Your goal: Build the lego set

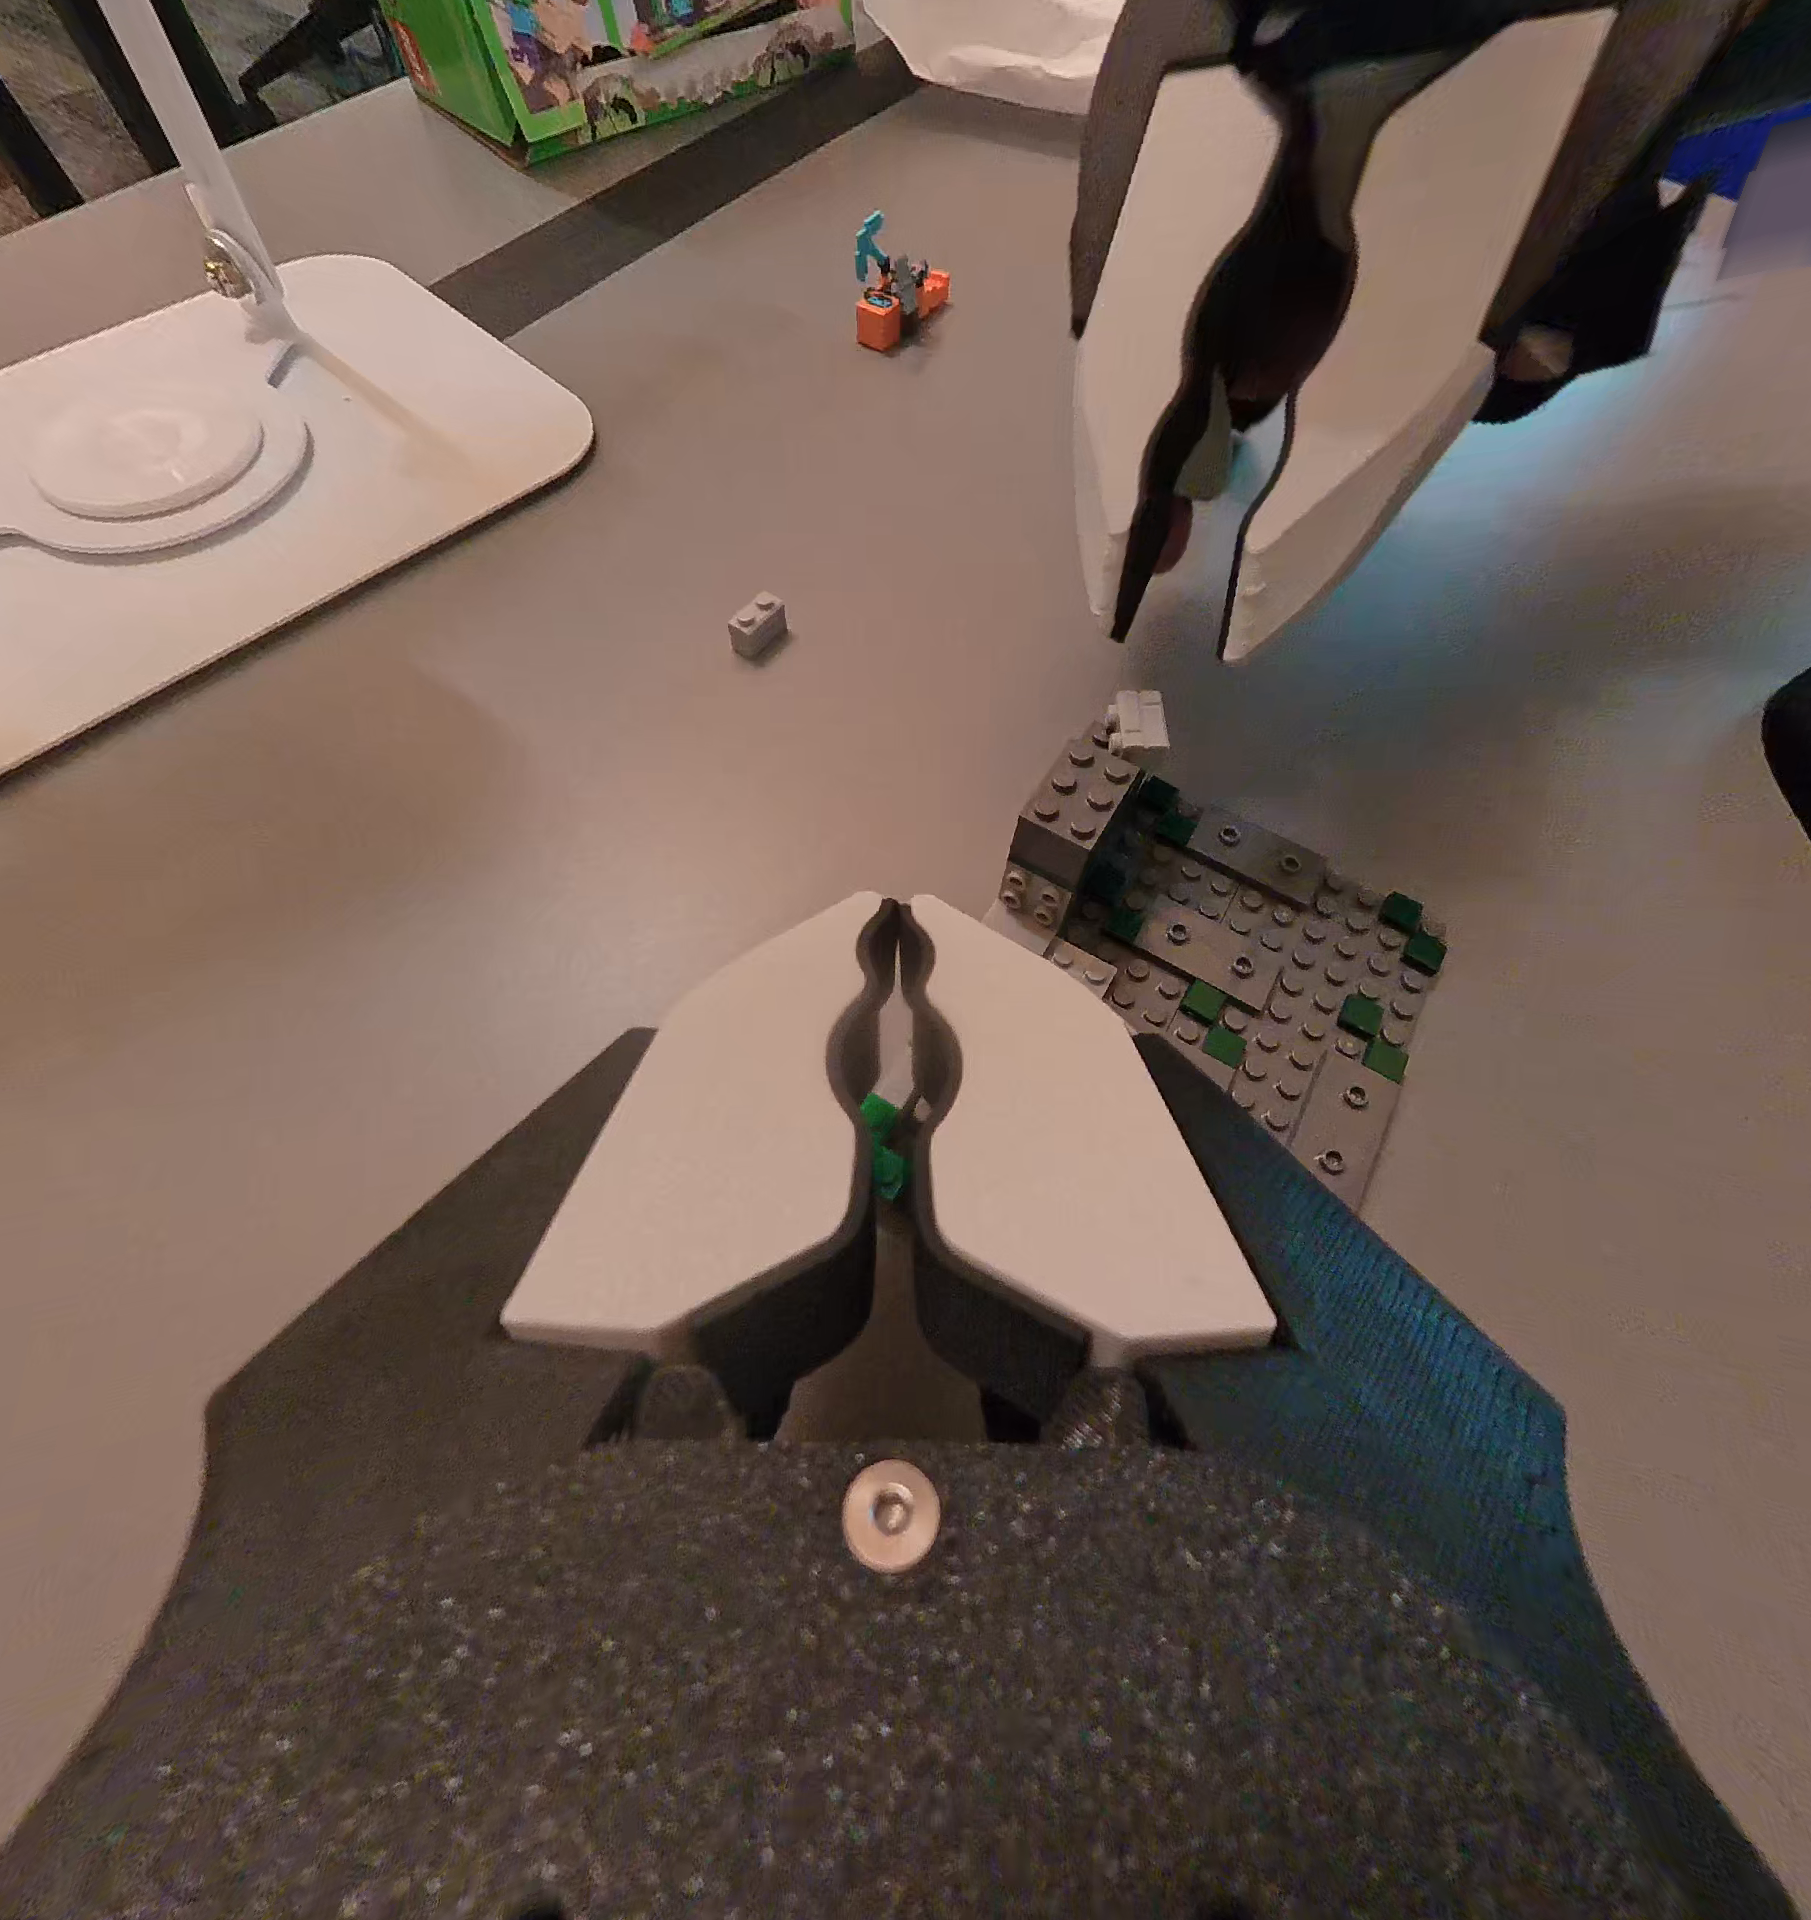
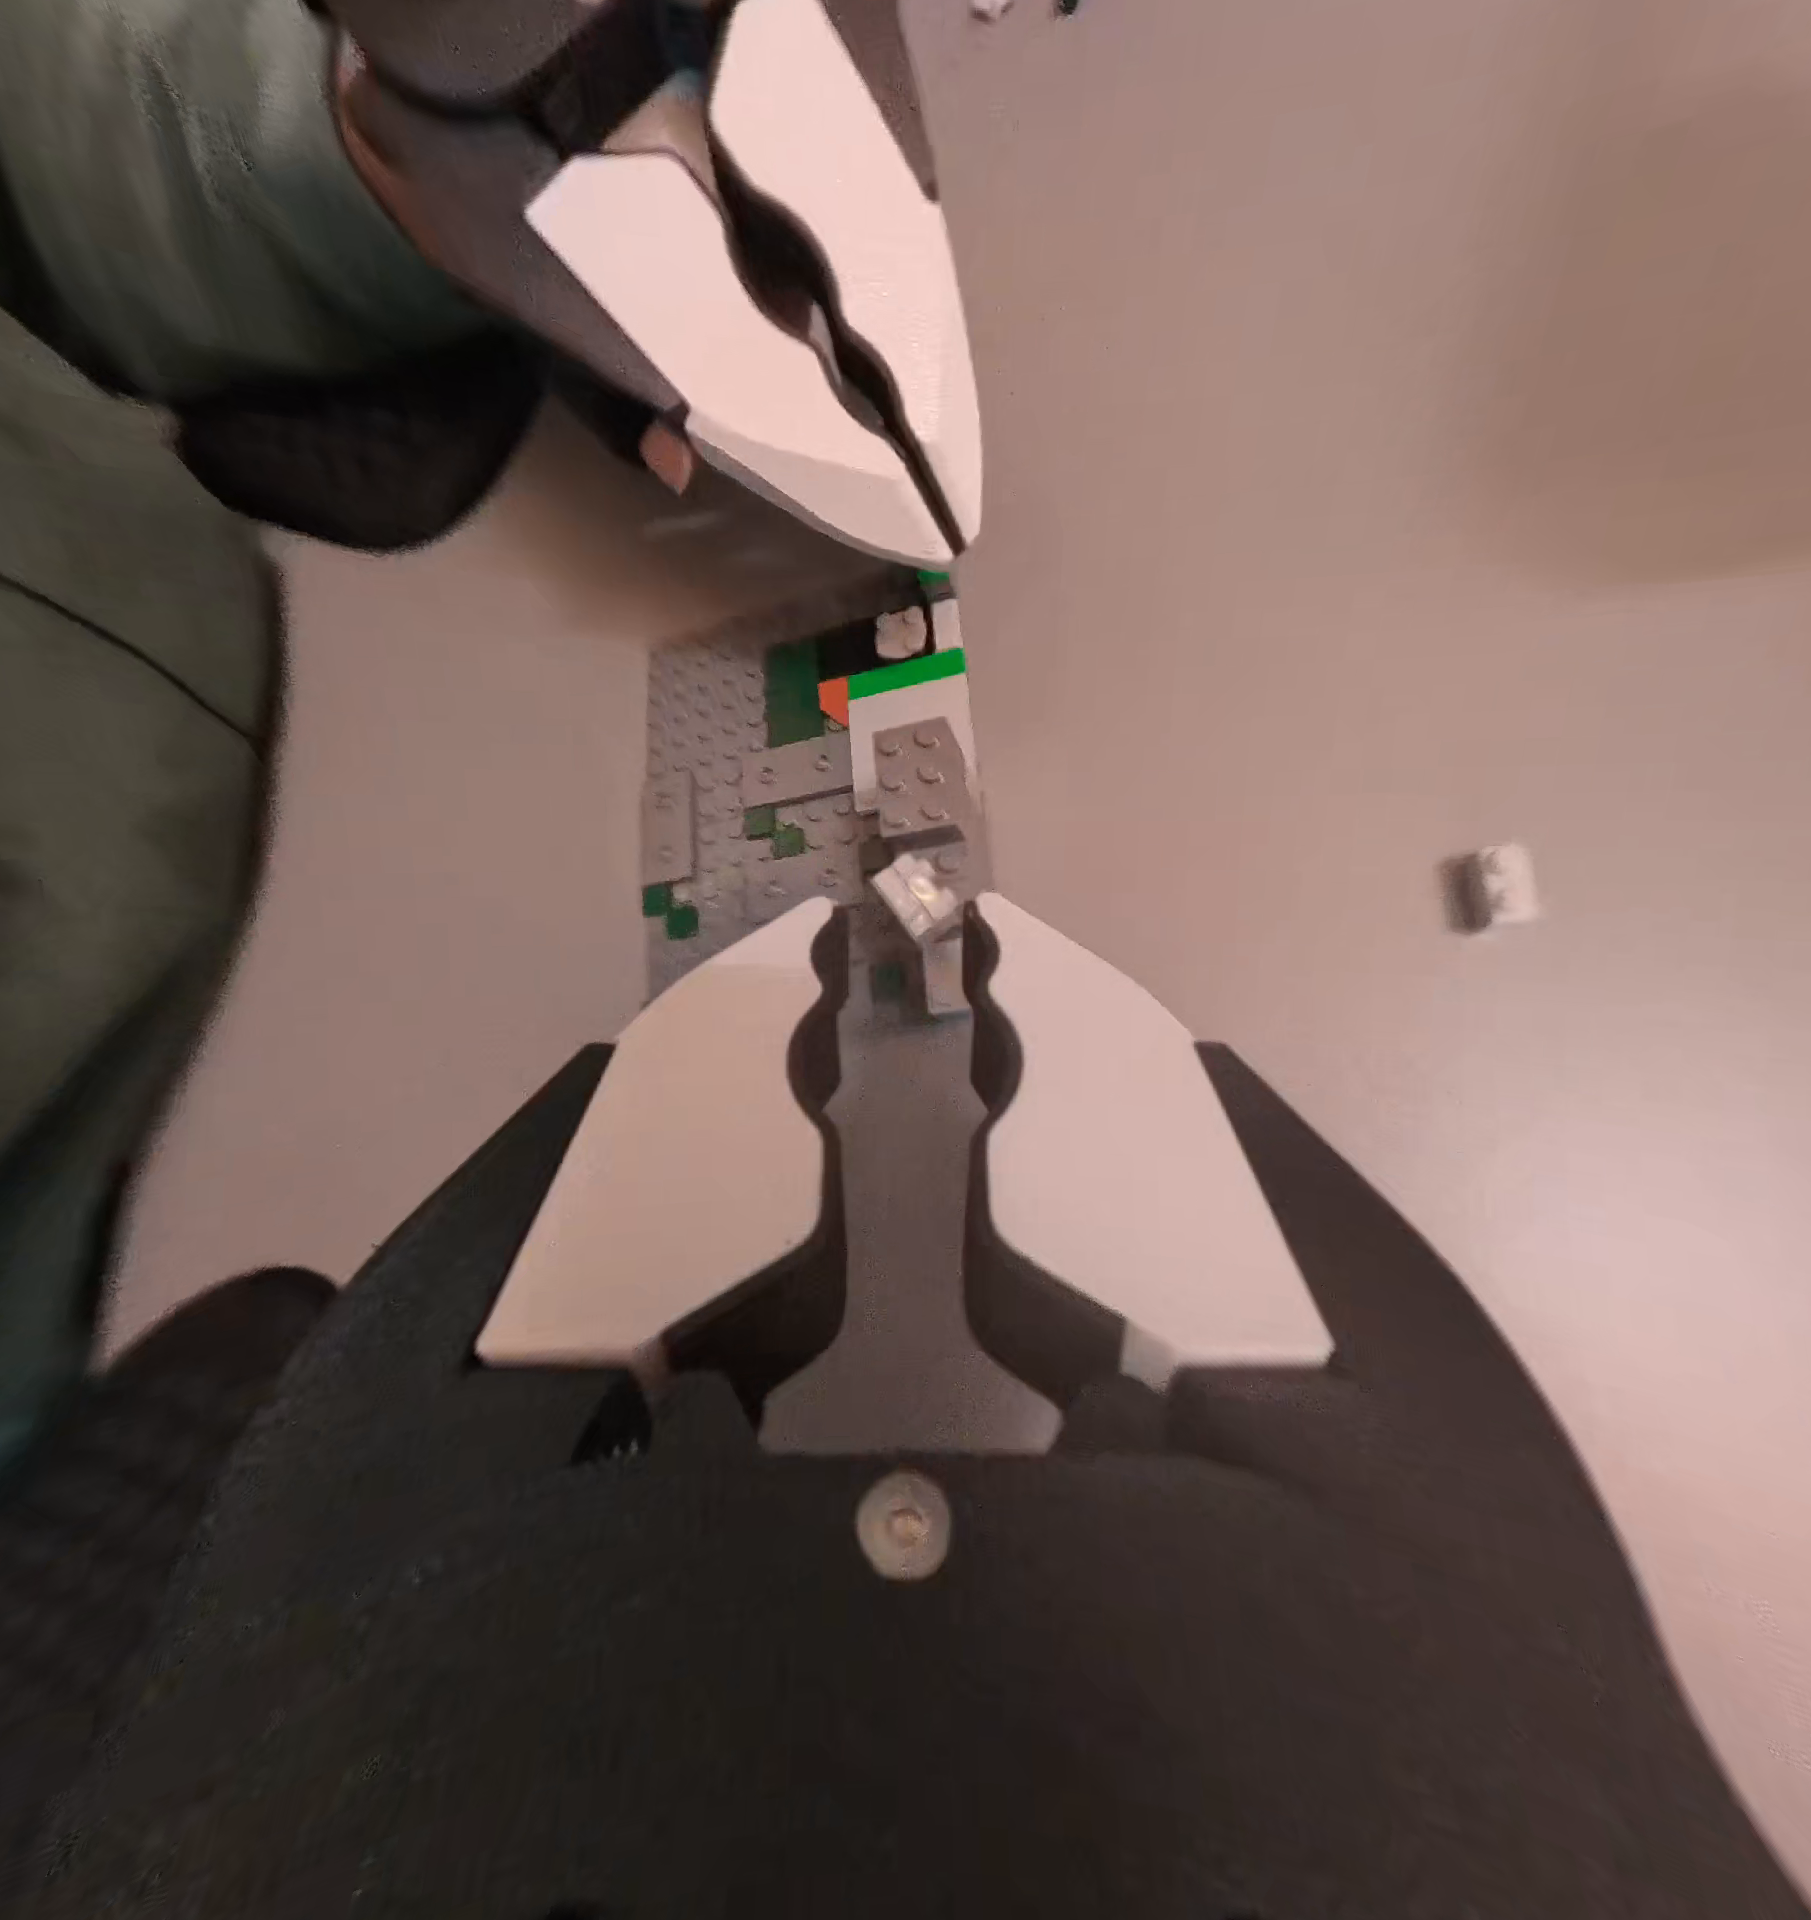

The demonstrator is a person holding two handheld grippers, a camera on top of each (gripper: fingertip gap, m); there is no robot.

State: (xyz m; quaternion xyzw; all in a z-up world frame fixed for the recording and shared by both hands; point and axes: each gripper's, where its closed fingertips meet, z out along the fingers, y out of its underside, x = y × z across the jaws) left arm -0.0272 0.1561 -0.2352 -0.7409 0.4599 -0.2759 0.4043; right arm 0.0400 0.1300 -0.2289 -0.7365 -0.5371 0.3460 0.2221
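Note:
The Lego build is a grey baseplate [image 1: 1285, 977] with dark green tiles and a raised grey wall [image 1: 1072, 800] at its far left corner. It also shows in the right wrist view [image 2: 714, 790]. A small light grey brick [image 1: 1138, 722] lies tilted on top of that wall. My right gripper [image 1: 1179, 634] is open and hangs just above this brick; in its own view [image 2: 903, 914] the brick [image 2: 922, 899] sits just past the tips. My left gripper [image 1: 896, 909] is shut, tips together, over the build's near left part. Green pieces show through its finger gap.
A loose grey brick [image 1: 759, 627] lies on the table left of the build and shows in the right wrist view [image 2: 1493, 883]. A small orange and blue figure build [image 1: 896, 291] stands farther back. A white stand base [image 1: 205, 468] is at the left, and a green box [image 1: 620, 73] at the back. About 8 cm separates my left fingertips from my right. The loose grey brick [image 1: 759, 627] sits 10 cm or so from the ends of my right fingers. Seen from the right wrist view [image 2: 1487, 864] as well.

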